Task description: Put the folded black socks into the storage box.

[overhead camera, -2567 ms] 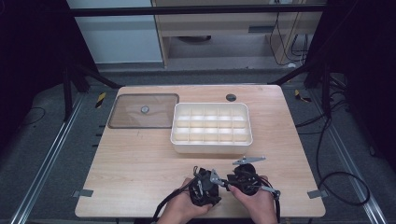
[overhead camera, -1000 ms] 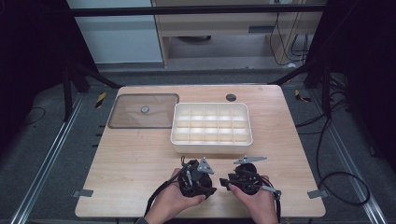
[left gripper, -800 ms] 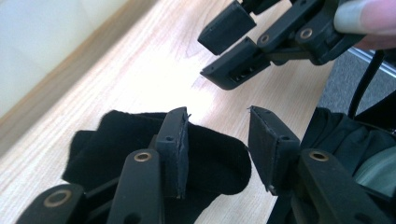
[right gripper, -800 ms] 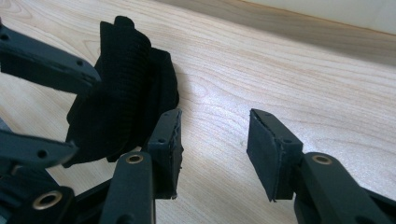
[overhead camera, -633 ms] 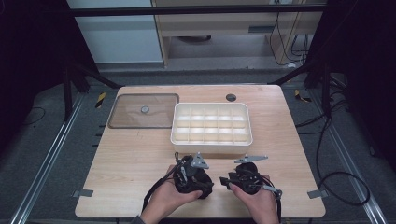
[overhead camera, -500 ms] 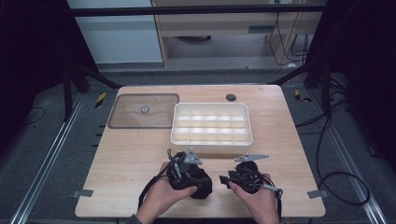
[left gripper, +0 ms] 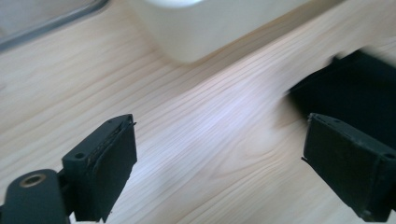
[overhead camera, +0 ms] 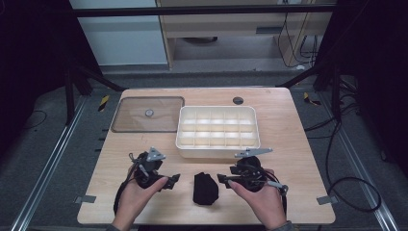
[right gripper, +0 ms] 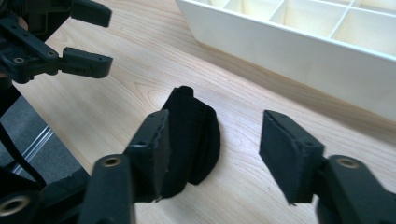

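A folded black cloth lies flat on the wooden table near its front edge, between the two hands. My left gripper is to its left, jaws pointing at it but apart from it. In the left gripper view the left gripper has just been opening; its jaws are wide with bare wood between them and the cloth blurred off to the right. My right gripper has also just been opening, with nothing between its pads; the cloth lies just past its left jaw. In the high view the right gripper is right of the cloth.
A white compartment tray with empty cells stands behind the hands, and its wall is close in the right gripper view. A clear lid lies at the back left. A small dark disc sits near the far edge.
The grippers were close together at the table's front middle. The left hand has since drawn away to the left, both pairs of jaws have opened, and the black cloth now lies on the table.
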`<state>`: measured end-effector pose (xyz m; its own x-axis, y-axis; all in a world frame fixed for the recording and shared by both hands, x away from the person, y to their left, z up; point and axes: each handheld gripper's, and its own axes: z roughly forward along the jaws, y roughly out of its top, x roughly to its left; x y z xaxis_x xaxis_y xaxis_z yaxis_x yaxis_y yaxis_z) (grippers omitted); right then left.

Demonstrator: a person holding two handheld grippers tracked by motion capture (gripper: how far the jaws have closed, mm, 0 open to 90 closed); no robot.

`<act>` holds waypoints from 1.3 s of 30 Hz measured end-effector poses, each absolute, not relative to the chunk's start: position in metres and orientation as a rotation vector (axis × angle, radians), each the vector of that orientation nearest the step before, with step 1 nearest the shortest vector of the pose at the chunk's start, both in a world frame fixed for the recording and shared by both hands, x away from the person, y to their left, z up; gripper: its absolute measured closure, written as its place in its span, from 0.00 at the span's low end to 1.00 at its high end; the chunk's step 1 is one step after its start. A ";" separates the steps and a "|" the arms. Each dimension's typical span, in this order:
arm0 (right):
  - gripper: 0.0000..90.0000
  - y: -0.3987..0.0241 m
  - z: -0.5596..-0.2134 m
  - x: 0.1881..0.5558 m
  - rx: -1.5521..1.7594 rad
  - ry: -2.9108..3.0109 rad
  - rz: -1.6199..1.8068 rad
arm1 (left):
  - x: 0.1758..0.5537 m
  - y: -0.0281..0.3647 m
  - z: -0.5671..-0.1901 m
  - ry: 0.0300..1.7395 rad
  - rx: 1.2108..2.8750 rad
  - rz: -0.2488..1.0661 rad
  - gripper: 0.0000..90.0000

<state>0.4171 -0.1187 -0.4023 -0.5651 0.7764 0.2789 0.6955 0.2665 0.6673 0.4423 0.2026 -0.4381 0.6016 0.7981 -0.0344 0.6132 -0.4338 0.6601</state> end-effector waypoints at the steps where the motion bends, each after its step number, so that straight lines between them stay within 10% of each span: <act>1: 0.41 -0.115 -0.402 0.419 1.412 2.426 1.167 | 0.442 0.211 -0.443 1.127 2.185 0.373 0.09; 12: 0.16 -0.091 -0.403 0.433 1.423 2.440 1.036 | 0.441 0.271 -0.482 1.265 2.112 0.400 0.06; 39: 0.28 -0.079 -0.417 0.458 1.430 2.525 1.004 | 0.443 0.287 -0.509 1.250 2.073 0.543 0.00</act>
<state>0.4584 -0.0785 -0.4173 -0.5643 0.7880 0.2461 0.7419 0.3533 0.5699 0.4426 0.2866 -0.5090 0.4599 0.8878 0.0183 0.6192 -0.3355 0.7099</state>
